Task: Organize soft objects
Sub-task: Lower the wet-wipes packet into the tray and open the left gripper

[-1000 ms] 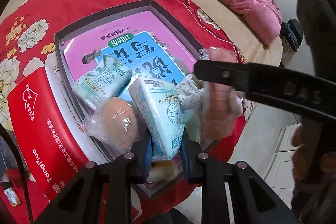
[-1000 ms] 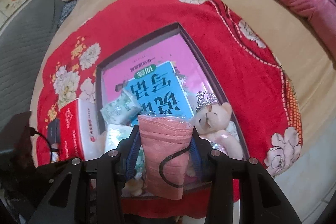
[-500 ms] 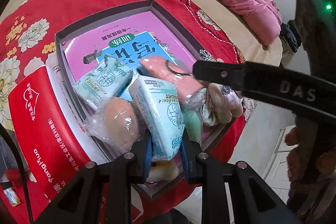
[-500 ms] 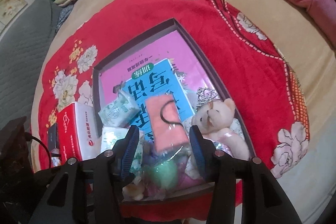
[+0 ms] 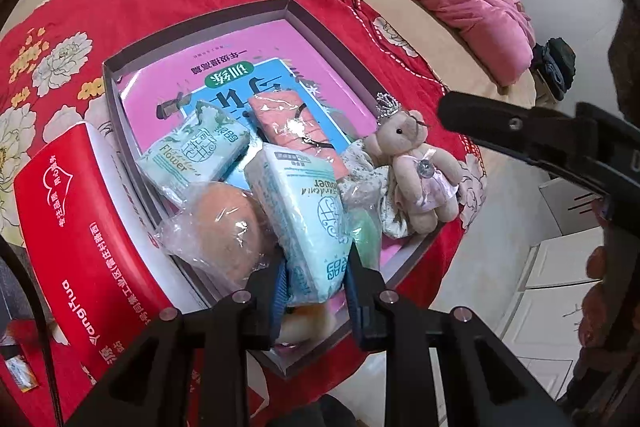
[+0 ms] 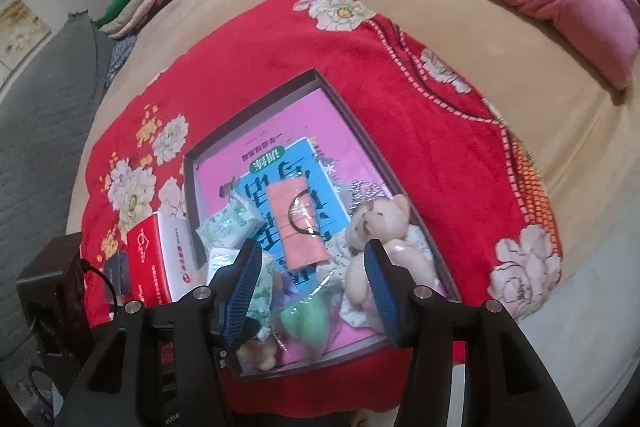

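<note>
On the bed, a shallow box (image 5: 332, 39) on a red blanket (image 6: 260, 39) holds books and soft things; the left claw (image 5: 316, 281) grips a pale blue tissue pack (image 5: 304, 211) at its near end, its long axis running away along the fingers. The right claw (image 6: 312, 283) hangs above the box, jaws opening with nothing between them. Just ahead, a wrapped pink mask (image 6: 298, 223) lies lengthwise on the blue book (image 6: 280, 195).
</note>
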